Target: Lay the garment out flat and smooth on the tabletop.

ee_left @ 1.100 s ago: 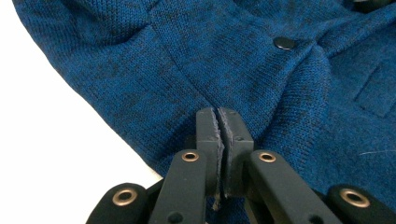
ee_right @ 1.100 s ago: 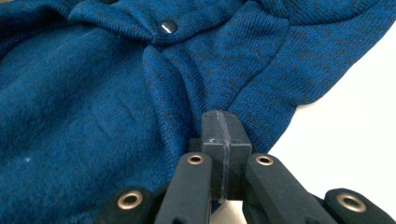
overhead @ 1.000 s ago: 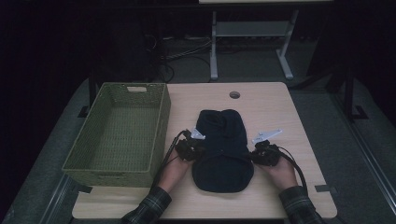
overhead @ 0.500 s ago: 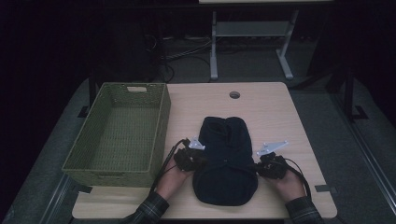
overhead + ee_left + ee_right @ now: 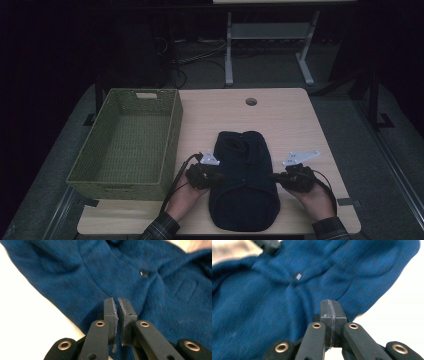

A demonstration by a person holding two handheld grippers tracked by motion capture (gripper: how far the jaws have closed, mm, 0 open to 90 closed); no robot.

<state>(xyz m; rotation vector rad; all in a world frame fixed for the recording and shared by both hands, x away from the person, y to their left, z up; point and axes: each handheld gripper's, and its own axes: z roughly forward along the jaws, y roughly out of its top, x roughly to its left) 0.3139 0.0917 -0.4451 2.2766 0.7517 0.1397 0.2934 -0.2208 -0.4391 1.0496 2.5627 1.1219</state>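
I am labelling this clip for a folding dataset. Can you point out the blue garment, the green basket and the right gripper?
blue garment (image 5: pixel 245 185): high view, middle of the cloth.
green basket (image 5: pixel 172 135): high view, right wall.
right gripper (image 5: pixel 331 308): right gripper view, seam between its closed jaw tips.

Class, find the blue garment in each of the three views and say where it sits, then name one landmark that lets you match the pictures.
High view: garment lies at lower centre on the table, right of the basket.
Left gripper view: garment spans the top and right, beyond the jaws.
Right gripper view: garment covers the left and centre.
Shared landmark: the small pale button, at and; too small to tell from above.
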